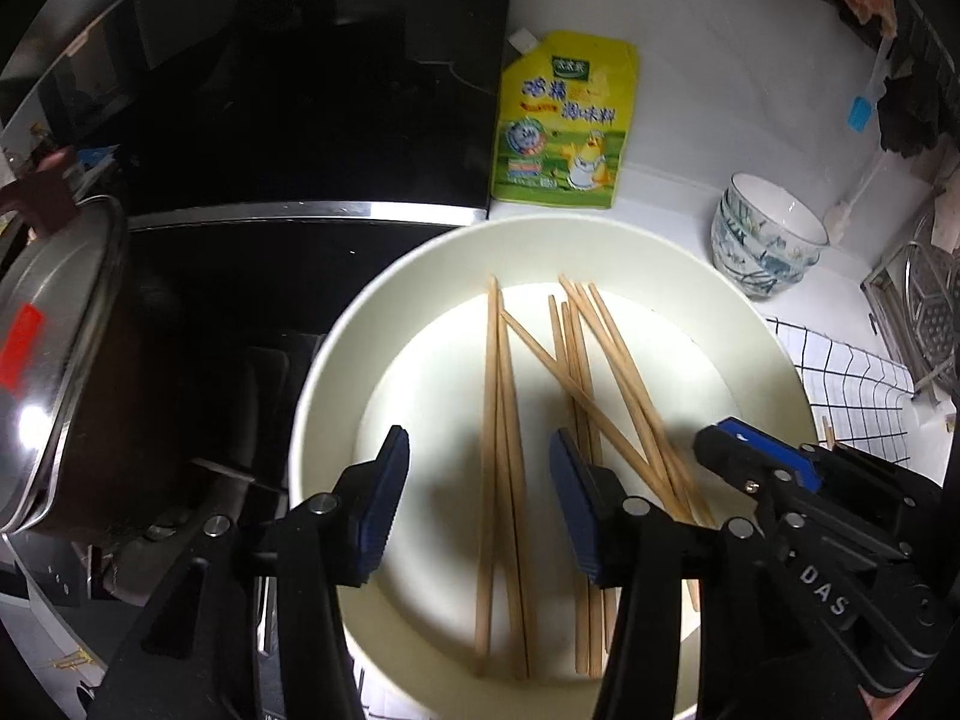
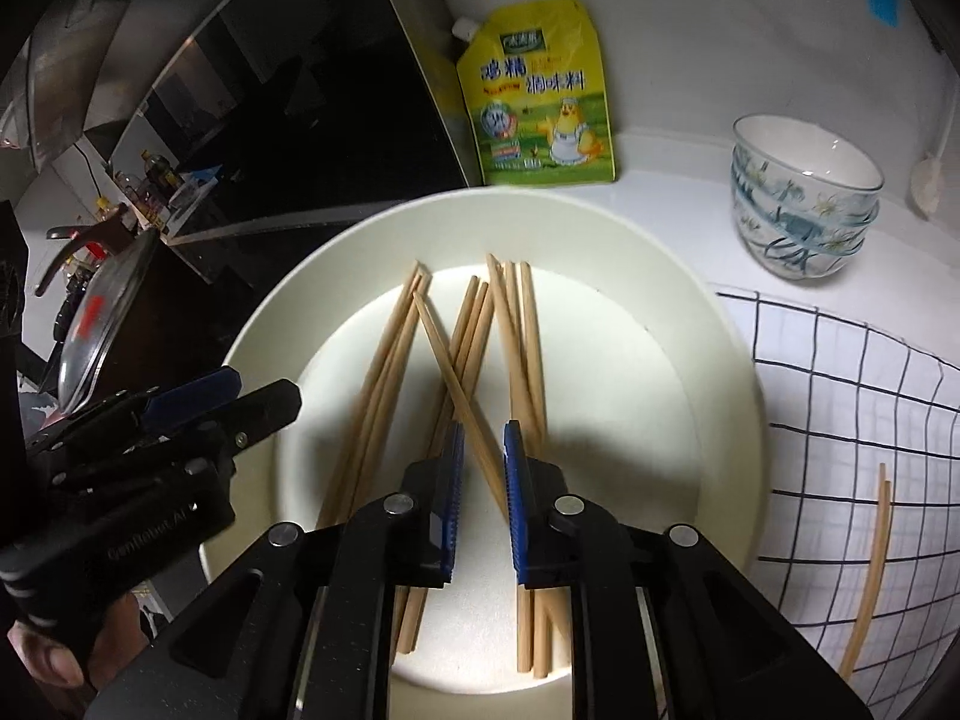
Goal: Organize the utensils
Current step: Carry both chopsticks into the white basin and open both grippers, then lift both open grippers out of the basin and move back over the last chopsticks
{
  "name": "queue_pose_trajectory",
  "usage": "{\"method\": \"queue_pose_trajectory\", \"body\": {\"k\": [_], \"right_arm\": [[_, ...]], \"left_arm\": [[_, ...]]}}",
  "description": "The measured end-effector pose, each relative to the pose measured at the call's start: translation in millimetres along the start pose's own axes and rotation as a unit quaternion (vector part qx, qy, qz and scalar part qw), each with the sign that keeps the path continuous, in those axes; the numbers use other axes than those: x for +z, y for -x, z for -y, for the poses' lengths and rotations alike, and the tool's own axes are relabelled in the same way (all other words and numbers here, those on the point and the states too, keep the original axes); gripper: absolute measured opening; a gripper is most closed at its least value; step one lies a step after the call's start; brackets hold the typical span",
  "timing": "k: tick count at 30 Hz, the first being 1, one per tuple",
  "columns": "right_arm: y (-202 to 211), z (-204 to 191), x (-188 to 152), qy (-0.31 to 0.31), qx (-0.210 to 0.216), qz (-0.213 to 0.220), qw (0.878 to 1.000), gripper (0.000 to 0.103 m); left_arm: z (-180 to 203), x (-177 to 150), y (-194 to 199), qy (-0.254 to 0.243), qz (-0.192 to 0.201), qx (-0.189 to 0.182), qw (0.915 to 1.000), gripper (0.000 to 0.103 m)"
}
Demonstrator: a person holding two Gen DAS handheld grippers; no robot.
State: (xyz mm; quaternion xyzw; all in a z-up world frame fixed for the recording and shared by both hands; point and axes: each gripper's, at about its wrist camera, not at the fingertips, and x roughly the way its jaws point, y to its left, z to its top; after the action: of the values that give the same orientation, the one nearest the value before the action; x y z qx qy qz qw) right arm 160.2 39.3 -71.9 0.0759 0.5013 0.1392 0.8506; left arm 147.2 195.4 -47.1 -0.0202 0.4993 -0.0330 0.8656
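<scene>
White counter beside a black cooktop (image 1: 270, 90). One large white bowl (image 1: 336, 372) holds about nine wooden chopsticks (image 1: 498, 420), loosely crossed. Two more chopsticks (image 2: 870, 570) lie on one checked cloth (image 2: 852, 396). Left gripper (image 1: 480, 450): jaws moderately wide, holding nothing. Right gripper (image 2: 483, 450): jaws narrow, one chopstick between them, grip uncertain. One yellow pouch (image 1: 564, 120); stacked patterned bowls (image 2: 804, 204) behind.

Bowl wall (image 1: 336, 360) rings the chopsticks (image 1: 498, 450); access only from above.

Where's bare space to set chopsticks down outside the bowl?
Free: the checked cloth right of the cream bowl, beside the chopstick pair lying there. Counter between seasoning pouch and stacked glass bowls. Crowded: stove side, pot lid.
</scene>
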Motion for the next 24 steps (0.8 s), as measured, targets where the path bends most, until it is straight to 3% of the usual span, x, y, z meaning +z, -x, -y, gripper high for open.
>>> {"method": "queue_pose_trajectory", "body": {"k": [10, 24], "right_arm": [[42, 10, -20, -0.005, 0.003, 0.018, 1.0, 0.013], [102, 54, -57, -0.02, -0.011, 0.039, 0.999, 0.015]], "left_arm": [[12, -15, 35, 0.002, 0.016, 0.005, 0.9999, 0.055], [68, -51, 67, -0.009, 0.022, -0.006, 0.9997, 0.06]]}}
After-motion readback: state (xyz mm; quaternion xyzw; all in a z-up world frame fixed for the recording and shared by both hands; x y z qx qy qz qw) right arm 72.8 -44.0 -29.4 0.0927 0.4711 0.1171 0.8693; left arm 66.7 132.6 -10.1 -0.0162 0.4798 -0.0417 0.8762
